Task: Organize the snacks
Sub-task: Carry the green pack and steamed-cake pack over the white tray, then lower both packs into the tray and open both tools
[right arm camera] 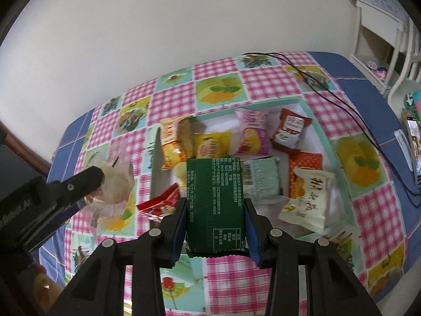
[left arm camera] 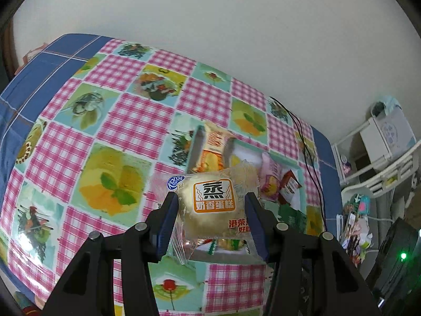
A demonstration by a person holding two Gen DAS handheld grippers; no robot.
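Over tablecloth [right arm camera: 231,276]: claws [right arm camera: 214,226] clamping snack packets [right arm camera: 214,205]

The left gripper [left arm camera: 210,220] holds the cake packet [left arm camera: 214,208] between its fingers, above the table [left arm camera: 79,137]; behind it and to its right lies the tray [right arm camera: 319,129]; in the right wrist view the right gripper [right arm camera: 214,218] holds the wafer packet [right arm camera: 214,205] over the tray's near left part, with the left gripper [right arm camera: 97,177] to its left; several snack packets lie in the tray; 1 cable [right arm camera: 342,100] lies on the table behind and right of the tray.
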